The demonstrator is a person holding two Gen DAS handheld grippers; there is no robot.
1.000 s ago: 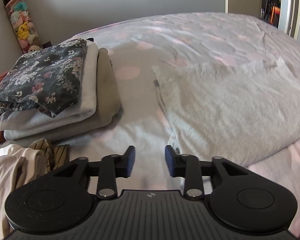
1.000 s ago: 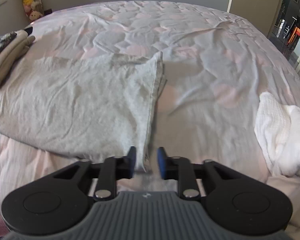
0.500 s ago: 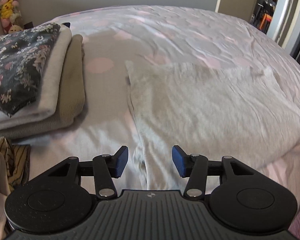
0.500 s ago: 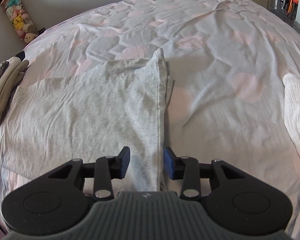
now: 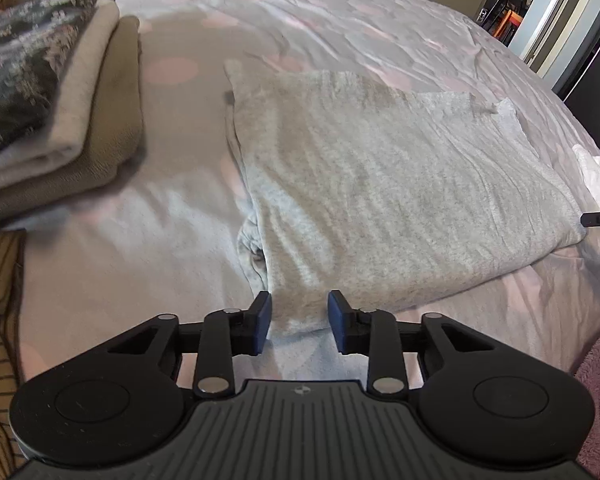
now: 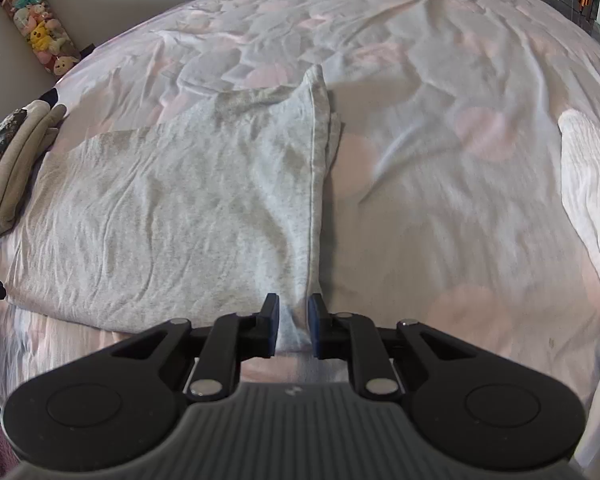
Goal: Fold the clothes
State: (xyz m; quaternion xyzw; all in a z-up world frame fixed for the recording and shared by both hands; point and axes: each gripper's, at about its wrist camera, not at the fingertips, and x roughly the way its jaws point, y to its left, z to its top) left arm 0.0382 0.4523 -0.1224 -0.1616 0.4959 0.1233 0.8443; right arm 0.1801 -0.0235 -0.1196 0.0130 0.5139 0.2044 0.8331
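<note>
your left gripper [image 5: 299, 322] and right gripper [image 6: 293, 326] each straddle a near corner of the grey garment [image 5: 380, 184], fingers closing, not yet pinching; its long axis runs left-right between them.

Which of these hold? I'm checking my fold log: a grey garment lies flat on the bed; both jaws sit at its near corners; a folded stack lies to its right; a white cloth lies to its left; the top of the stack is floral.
1. Flat heather-grey knit garment on the pale pink-spotted bedspread: true.
2. Left gripper and right gripper at its near corners: true; their jaws are closing, fabric between them.
3. Folded stack to its right: false, it lies left.
4. White textured cloth to its left: false, right.
5. Dark floral fabric on top: true.
</note>
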